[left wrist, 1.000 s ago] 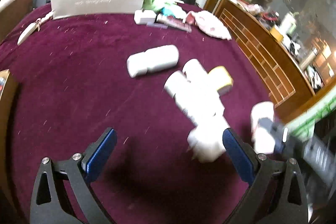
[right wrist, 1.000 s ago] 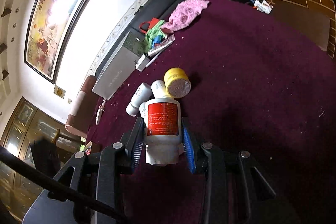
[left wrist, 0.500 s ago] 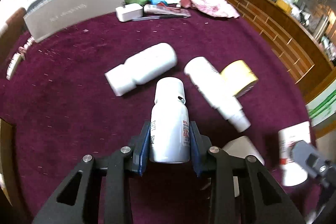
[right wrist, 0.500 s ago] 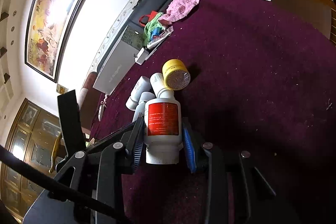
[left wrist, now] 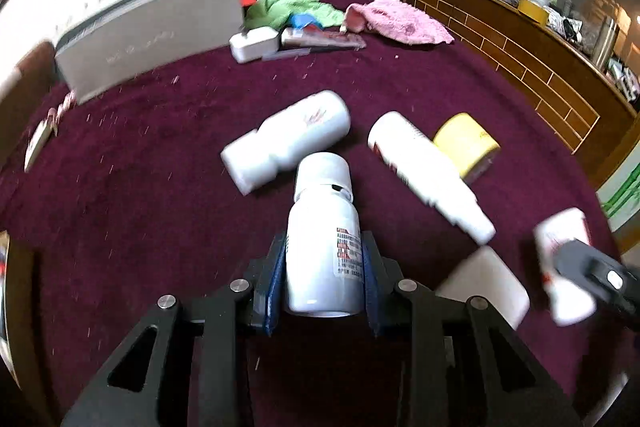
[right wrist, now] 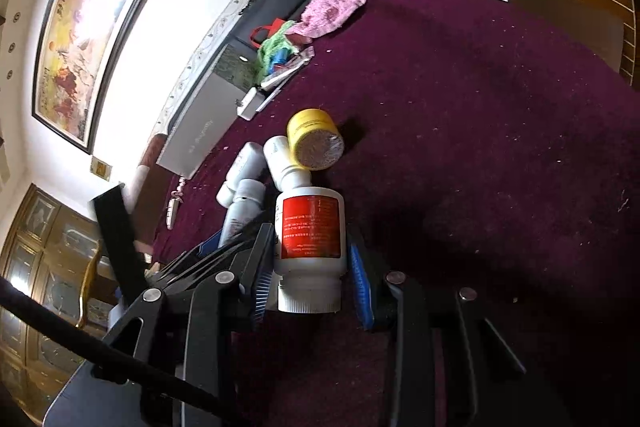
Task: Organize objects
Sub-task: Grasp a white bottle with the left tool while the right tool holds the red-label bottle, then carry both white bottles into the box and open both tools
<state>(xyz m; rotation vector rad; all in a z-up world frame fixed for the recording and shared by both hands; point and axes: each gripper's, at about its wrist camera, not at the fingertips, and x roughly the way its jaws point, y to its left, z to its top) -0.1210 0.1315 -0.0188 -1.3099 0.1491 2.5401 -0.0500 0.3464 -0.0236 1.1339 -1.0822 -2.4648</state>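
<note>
— Bottles: left gripper point(left wrist: 324, 267) clamps one point(left wrist: 323, 243) mid-body at lower centre; right gripper point(right wrist: 310, 267) clamps the red-label bottle point(right wrist: 309, 239), cap nearest.
— Handling?
— Probably light, stiff, slick plastic; grip the straight body. Beyond lie two bottles point(left wrist: 288, 139) and a yellow jar point(left wrist: 466, 143).

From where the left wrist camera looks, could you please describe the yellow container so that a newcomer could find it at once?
Start at the maroon tablecloth and look to the cluster of white bottles lying in its middle. At the right end of that cluster, the yellow container lies on its side against a long white bottle. It is the only yellow item there, and short and squat.
</note>
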